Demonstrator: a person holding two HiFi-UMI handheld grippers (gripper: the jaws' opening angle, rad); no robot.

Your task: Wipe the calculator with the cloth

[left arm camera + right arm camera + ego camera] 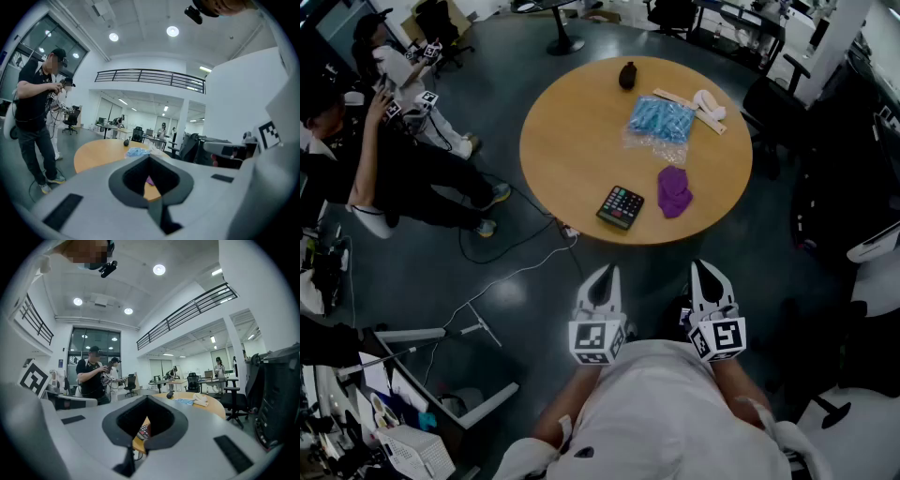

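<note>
Only a sliver of the crumpled purple cloth (149, 180) shows in the left gripper view, and only a corner of the black calculator with coloured keys (143, 432) in the right gripper view. A small dark object (627, 75) at the far edge of the round wooden table (572, 141) is too small to identify.

Calculator (621, 207) beside crumpled purple cloth (674, 191)

Round wooden table (572, 141) carries a blue plastic bag (661, 119) and a small black object (627, 75). A person (412, 173) stands left of it.
</note>
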